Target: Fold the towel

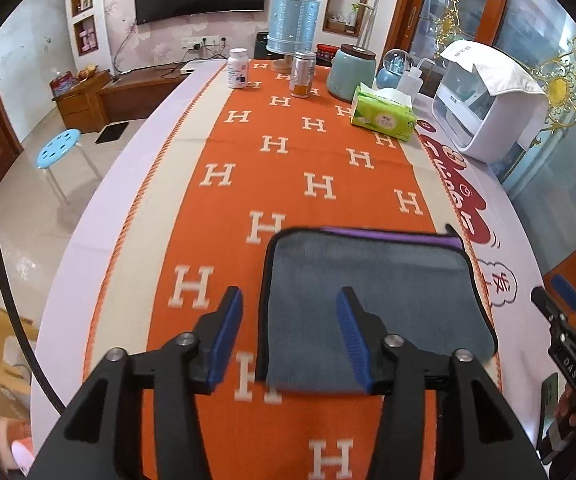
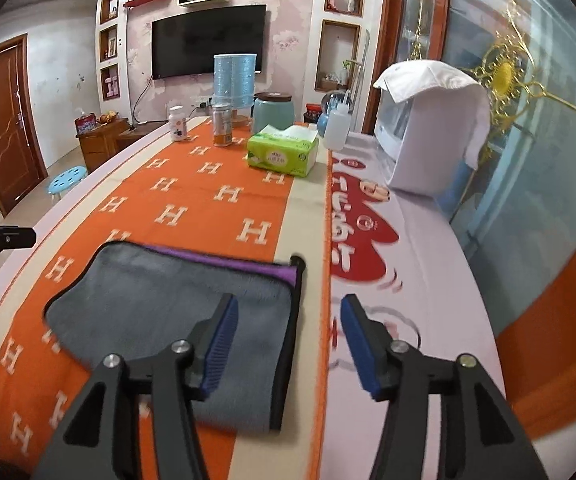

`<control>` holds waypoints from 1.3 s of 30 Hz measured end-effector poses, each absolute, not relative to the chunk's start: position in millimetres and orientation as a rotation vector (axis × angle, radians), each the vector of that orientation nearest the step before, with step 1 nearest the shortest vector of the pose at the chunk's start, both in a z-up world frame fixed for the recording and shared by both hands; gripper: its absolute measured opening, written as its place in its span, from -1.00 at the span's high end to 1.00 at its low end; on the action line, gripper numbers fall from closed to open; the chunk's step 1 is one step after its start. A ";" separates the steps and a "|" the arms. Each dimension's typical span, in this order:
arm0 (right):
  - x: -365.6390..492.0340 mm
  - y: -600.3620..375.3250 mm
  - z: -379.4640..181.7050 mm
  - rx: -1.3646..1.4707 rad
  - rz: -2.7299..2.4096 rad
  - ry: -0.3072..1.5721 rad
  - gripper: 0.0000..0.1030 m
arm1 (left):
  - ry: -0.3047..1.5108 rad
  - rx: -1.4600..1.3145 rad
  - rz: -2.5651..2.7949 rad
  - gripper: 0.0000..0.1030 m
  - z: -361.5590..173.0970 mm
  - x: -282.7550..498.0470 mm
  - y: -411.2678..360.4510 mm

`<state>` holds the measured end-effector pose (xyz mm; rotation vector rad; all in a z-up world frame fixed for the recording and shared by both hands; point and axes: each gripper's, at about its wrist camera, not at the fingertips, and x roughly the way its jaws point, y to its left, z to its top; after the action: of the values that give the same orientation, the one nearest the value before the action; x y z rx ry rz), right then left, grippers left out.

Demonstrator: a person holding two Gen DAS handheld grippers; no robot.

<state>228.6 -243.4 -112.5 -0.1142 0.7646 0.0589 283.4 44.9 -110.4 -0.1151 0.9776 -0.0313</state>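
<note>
A grey towel [image 1: 372,288] with black edging and a purple underside showing along its far edge lies folded flat on the orange H-patterned cloth [image 1: 288,160]; it also shows in the right wrist view [image 2: 160,312]. My left gripper [image 1: 290,336] is open and empty, above the towel's near left edge. My right gripper [image 2: 288,344] is open and empty, above the towel's near right edge; it also shows at the right edge of the left wrist view [image 1: 556,300].
At the far end of the table stand a green tissue pack [image 1: 384,114], a can [image 1: 302,74], a white pill bottle [image 1: 238,68], a teal jar [image 1: 352,72], a squeeze bottle [image 2: 338,128] and a white appliance [image 1: 488,112]. A blue stool [image 1: 58,148] stands on the floor at left.
</note>
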 end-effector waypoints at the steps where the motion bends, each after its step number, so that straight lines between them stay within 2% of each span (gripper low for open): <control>1: 217.4 -244.5 -112.4 -0.101 0.060 0.775 -0.10 | 0.978 -0.113 -0.025 0.05 -108.8 275.1 44.7; 7: 163.9 -247.7 -109.6 -0.075 0.041 0.812 -0.20 | 0.993 -0.106 -0.009 0.00 -100.3 216.0 41.9; 12: 113.9 -250.3 -102.6 -0.064 0.016 0.805 -0.44 | 0.982 -0.093 -0.005 -0.25 -93.8 166.9 36.2; 18: 68.9 -254.1 -94.7 -0.042 0.009 0.826 -0.53 | 0.964 -0.104 0.015 -0.55 -87.2 116.7 32.4; 31: 18.5 -246.6 -65.1 0.107 0.005 0.934 -0.83 | 0.968 -0.070 0.015 -0.60 -57.6 54.8 18.1; 33: 14.1 -242.0 -59.7 0.118 0.011 0.944 -0.86 | 0.963 -0.073 0.023 -0.76 -53.8 50.9 18.8; 39: 2.7 -220.9 -41.7 0.150 0.042 0.956 -0.94 | 0.971 -0.086 0.019 -0.82 -44.1 46.5 23.6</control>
<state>2.7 -220.9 -41.7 0.1502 0.9562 0.0416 46.5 23.6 -44.1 -0.0858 0.9707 0.0189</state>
